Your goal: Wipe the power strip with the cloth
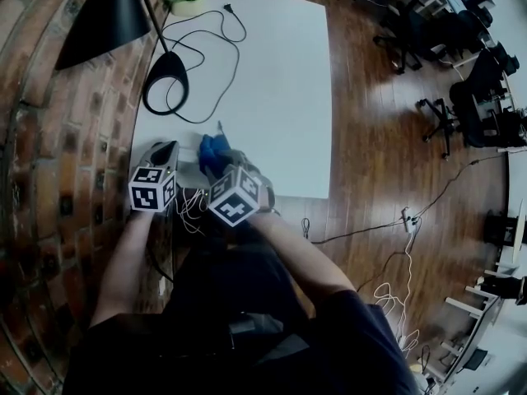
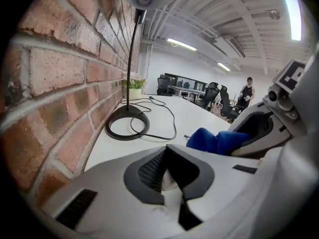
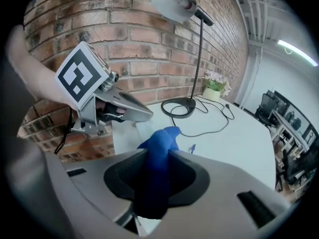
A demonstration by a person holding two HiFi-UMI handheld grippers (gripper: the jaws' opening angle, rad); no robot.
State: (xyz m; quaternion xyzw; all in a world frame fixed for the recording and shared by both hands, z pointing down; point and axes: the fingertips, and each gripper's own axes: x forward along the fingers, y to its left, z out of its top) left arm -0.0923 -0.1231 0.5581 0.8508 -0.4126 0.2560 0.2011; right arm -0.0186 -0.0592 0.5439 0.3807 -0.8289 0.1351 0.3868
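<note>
On the white table, close to its near edge, both grippers are side by side. My right gripper is shut on the blue cloth, which bunches out past its tips; the cloth also shows as a blue cloth lump and blue folds. My left gripper is shut, with a thin white piece pinched between its dark pads, apparently part of the power strip. The rest of the strip is hidden under the grippers. The left gripper sits just left of the cloth.
A black desk lamp's ring base and its black cord lie further back on the table, with a flower pot at the far corner. A brick wall runs along the left. Office chairs and floor cables are on the right.
</note>
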